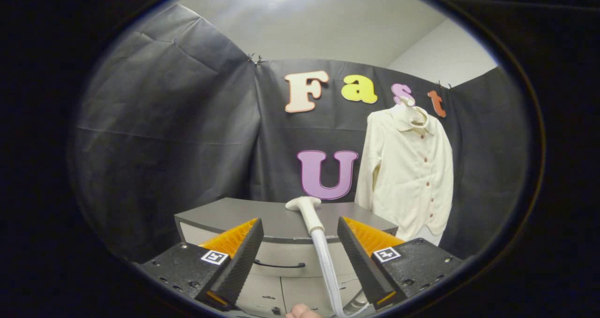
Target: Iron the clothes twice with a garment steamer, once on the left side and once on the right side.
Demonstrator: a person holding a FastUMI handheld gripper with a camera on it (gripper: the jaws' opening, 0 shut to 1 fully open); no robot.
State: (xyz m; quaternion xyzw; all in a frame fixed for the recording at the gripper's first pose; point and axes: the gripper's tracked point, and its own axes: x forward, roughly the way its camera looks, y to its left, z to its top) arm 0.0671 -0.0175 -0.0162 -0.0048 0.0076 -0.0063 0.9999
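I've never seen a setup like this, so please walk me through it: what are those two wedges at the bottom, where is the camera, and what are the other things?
The camera rides on a hand-held gripper and looks forward along its two jaws, the wedges you noticed. They stand open and hold nothing. Ahead of them, a garment steamer lies on a grey cabinet, its hose running down between the jaws. Beyond, to the right, a cream shirt hangs on a hanger against the booth's black cloth wall.

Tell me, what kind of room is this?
It looks like a small practice booth for ironing. Black cloth walls hang around a grey cabinet, a steamer head lies on top, and a cream shirt hangs nearby. The open gripper waits in front.
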